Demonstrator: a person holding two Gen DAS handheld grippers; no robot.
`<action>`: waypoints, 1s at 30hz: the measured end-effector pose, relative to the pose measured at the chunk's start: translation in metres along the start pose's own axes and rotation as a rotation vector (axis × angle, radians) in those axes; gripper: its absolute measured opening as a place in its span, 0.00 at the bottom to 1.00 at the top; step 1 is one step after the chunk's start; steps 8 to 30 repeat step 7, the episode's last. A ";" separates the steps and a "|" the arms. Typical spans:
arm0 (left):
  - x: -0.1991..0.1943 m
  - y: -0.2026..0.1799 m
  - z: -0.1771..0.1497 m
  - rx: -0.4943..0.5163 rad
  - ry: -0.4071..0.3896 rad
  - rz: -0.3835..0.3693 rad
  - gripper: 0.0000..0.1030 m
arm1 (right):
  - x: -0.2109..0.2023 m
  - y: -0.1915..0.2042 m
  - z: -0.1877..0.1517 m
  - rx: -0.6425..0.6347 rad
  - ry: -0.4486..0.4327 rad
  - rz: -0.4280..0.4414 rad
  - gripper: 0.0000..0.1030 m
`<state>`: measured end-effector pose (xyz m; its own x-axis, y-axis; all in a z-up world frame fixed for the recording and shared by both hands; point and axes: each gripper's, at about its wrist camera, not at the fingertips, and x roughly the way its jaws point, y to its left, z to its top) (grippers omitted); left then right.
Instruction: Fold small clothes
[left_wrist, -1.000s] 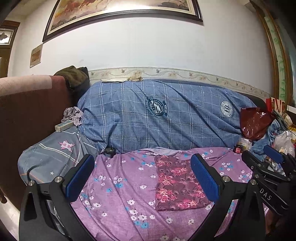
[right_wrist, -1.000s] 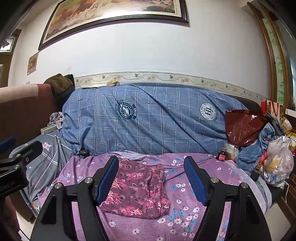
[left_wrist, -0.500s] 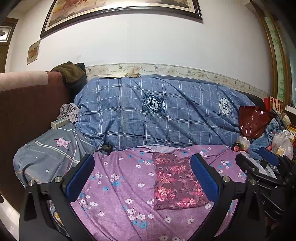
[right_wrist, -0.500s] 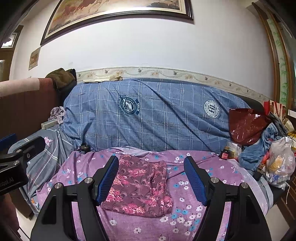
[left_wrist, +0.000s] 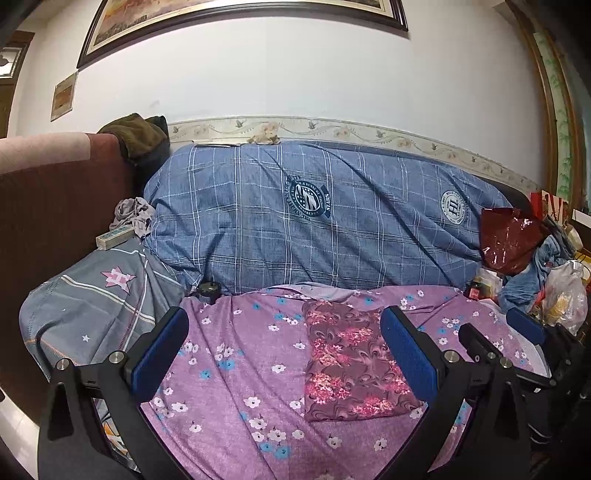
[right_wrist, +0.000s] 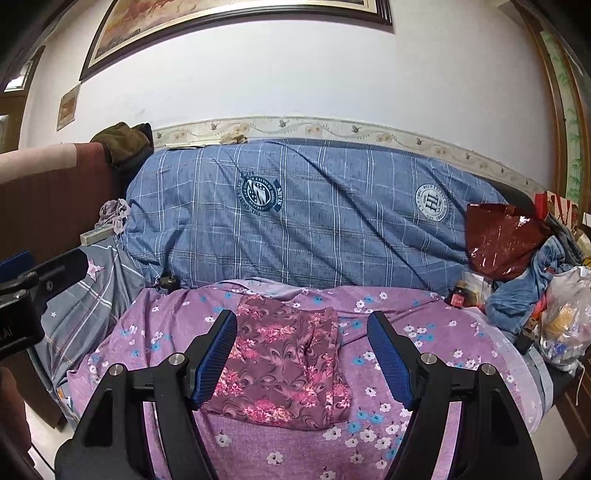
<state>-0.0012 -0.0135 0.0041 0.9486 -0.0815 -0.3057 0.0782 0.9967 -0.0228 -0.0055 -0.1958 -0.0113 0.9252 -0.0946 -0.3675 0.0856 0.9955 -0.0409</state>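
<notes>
A maroon garment with pink flowers (right_wrist: 284, 362) lies flat and folded into a rectangle on the purple flowered sheet (right_wrist: 388, 328). My right gripper (right_wrist: 303, 363) hangs open just short of it, blue pads wide apart and nothing between them. In the left wrist view the same garment (left_wrist: 351, 362) sits right of centre. My left gripper (left_wrist: 284, 350) is open and empty too, its right pad in front of the garment's right edge. The right gripper's fingers (left_wrist: 524, 328) show at the far right of that view.
A blue plaid quilt (right_wrist: 314, 218) is heaped along the back of the bed. A grey star-print pillow (left_wrist: 99, 295) lies at the left. A red plastic bag (right_wrist: 506, 236), blue cloth and a filled clear bag (right_wrist: 565, 325) crowd the right side.
Both grippers have crept forward and slightly down toward the bed, so the garment sits a little larger in both views. Jaws are as wide as before.
</notes>
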 end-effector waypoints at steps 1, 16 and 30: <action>0.002 -0.001 0.000 0.001 0.001 0.000 1.00 | 0.003 0.000 0.000 0.001 0.005 0.002 0.73; 0.020 -0.004 0.005 -0.017 -0.017 -0.001 1.00 | 0.023 -0.002 0.000 -0.006 0.021 0.002 0.73; 0.020 -0.004 0.005 -0.017 -0.017 -0.001 1.00 | 0.023 -0.002 0.000 -0.006 0.021 0.002 0.73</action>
